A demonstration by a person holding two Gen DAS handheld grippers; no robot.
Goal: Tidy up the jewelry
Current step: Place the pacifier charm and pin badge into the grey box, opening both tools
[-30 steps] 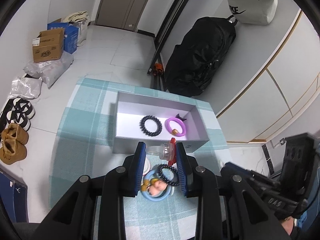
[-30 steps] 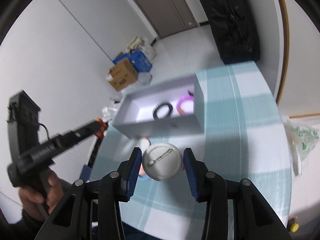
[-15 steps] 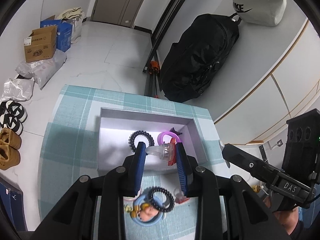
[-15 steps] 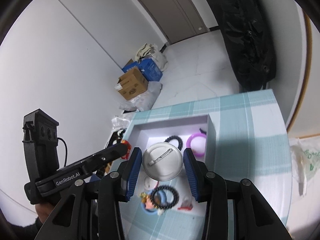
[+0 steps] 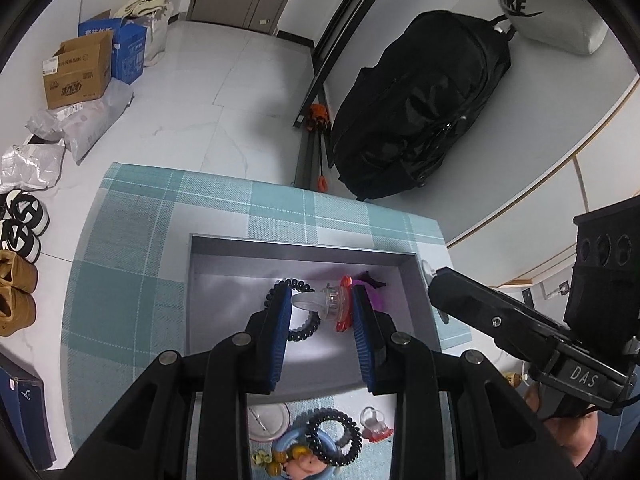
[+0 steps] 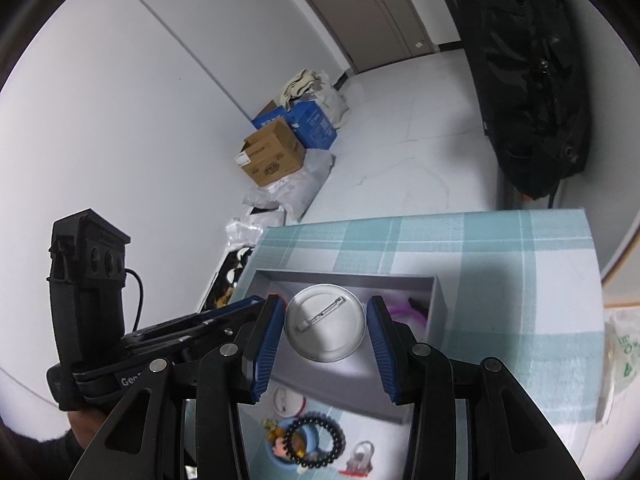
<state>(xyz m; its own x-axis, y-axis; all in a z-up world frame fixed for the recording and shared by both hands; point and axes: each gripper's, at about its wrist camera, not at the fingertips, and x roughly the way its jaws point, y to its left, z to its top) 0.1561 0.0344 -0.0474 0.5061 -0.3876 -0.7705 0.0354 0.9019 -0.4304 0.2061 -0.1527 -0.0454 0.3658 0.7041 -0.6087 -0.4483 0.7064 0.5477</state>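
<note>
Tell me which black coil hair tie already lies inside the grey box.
The black coil hair tie behind the left tongs' blue pad; the other one lies outside on the checked cloth, overlapping a blue ring.

Two wrist fisheyes above one table

Both look steeply down along their fingers, close over the grey box (image 5: 412,292) near the table's (image 5: 132,240) far edge; the left faces the backpack wall, the right the cartons, each catching the other gripper.

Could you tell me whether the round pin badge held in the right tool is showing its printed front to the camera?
No, the badge shows its plain metal back, with the pin clasp across it.
</note>
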